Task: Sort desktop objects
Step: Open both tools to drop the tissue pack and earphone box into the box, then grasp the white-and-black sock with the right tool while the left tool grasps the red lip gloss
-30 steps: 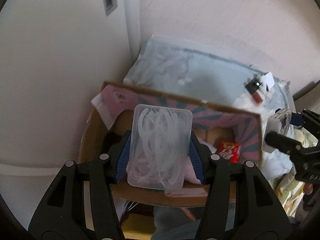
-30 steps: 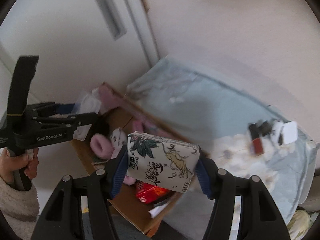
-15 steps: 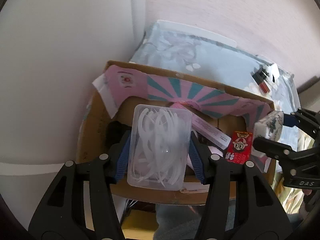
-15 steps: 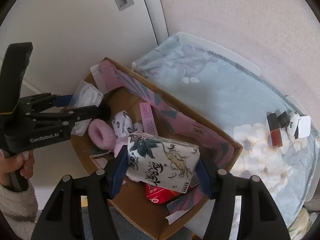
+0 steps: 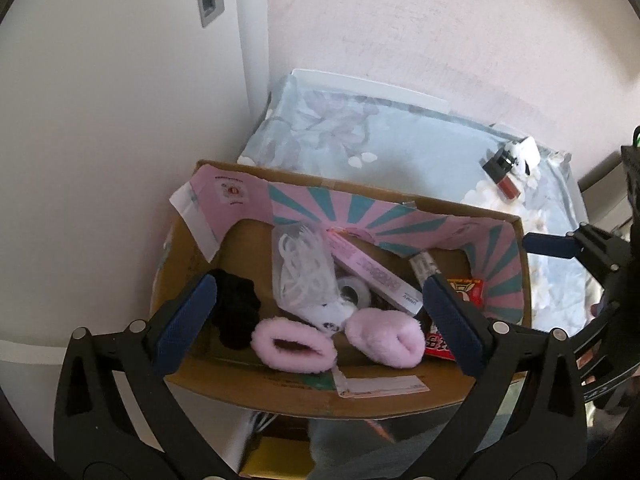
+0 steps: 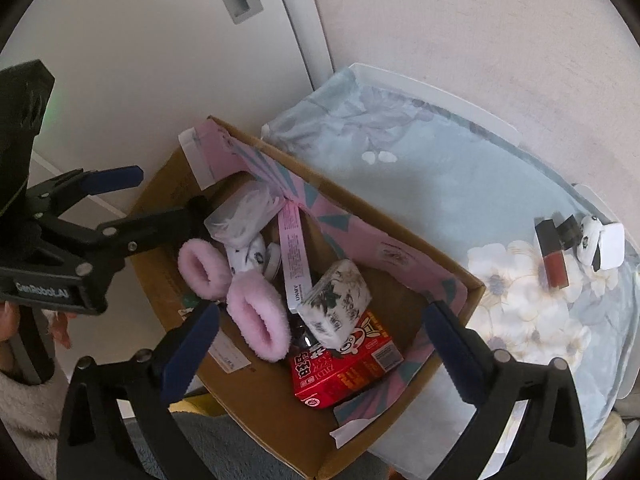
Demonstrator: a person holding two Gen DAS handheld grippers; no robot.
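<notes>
A cardboard box [image 5: 400,408] [image 6: 172,196] with pink flaps holds the sorted things. My left gripper [image 5: 320,316] is open and empty above it. The clear plastic case of white picks [image 5: 302,272] [image 6: 236,216] lies inside at the back left. My right gripper [image 6: 320,340] is open and empty over the box. The white tissue pack with ink drawings [image 6: 336,304] lies on a red snack box [image 6: 344,364] [image 5: 464,292]. Pink fluffy earmuffs [image 5: 296,346] [image 6: 256,316] and a pink tube box [image 5: 376,276] [image 6: 294,256] are also inside.
A table with a pale blue flowered cloth [image 5: 400,160] [image 6: 460,200] stands beyond the box. On it lie a lipstick [image 6: 554,256] [image 5: 504,178] and a white earbud case [image 6: 608,246]. A black scrunchie [image 5: 236,308] is in the box. White wall and door are at the left.
Both grippers opened. The clear case dropped from my left gripper into the box, and the tissue pack dropped from my right gripper onto the red snack box.
</notes>
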